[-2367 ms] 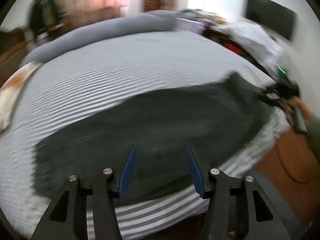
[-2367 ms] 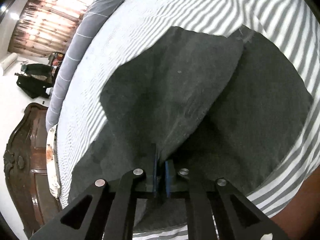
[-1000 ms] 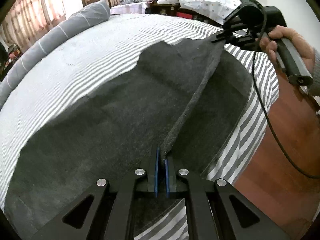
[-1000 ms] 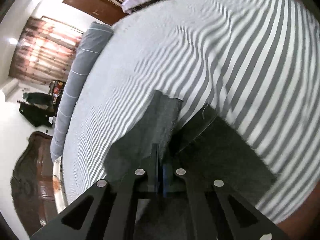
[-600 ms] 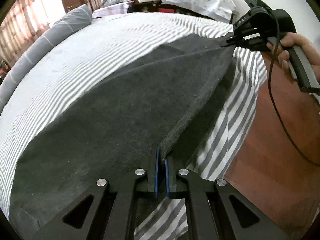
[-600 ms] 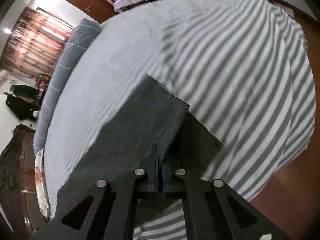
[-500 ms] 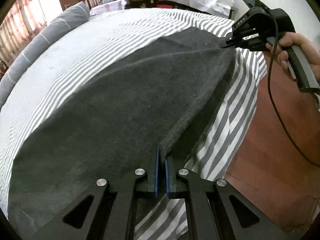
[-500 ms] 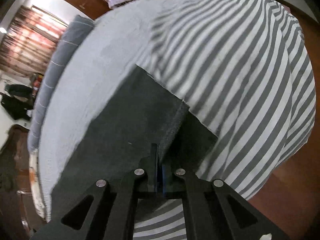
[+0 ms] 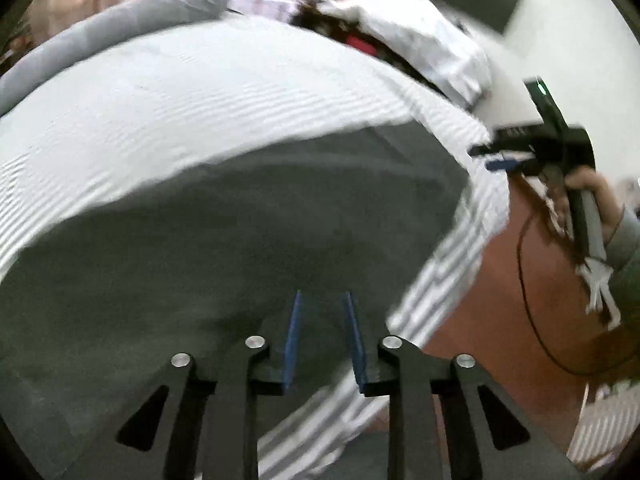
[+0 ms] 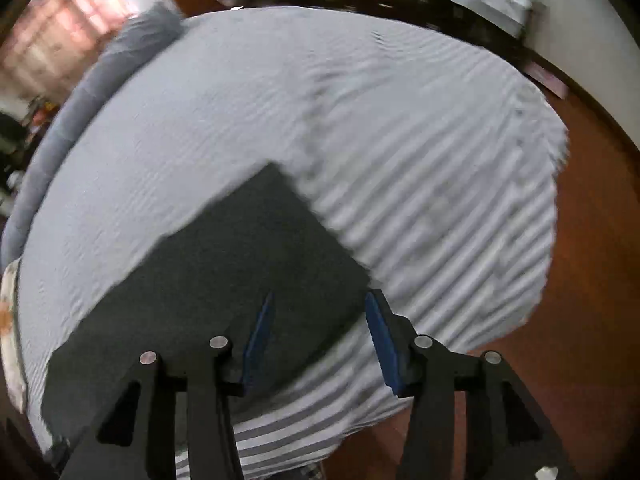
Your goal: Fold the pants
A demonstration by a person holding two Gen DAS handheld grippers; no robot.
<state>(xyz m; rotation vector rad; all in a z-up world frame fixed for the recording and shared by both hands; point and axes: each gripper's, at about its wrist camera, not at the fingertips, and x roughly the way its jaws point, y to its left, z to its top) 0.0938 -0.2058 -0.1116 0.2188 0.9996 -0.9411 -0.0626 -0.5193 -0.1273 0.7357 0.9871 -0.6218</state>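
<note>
**Dark pants lie flat on the striped bed, both grippers let go**

On the big bed (image 10: 400, 128), a sheet with grey and white stripes covers the top. A long grey pillow (image 9: 120, 28) lies along the far side. Brown floor (image 10: 600, 280) shows past the near edge of the bed.

Dark grey pants (image 9: 240, 232) lie spread flat on the sheet, close to the near edge. From the right wrist camera they look like a long dark strip with a square end (image 10: 240, 248).

Over the pants, the left gripper (image 9: 322, 334) has just been opening. Its blue pads stand a little apart and nothing is between them. The right gripper (image 10: 320, 338) has just been opening too. Its jaws are wider, and they hold nothing, with the corner of the pants below them. In the left wrist view, a hand (image 9: 592, 200) holds that gripper off the bed's edge.
</note>
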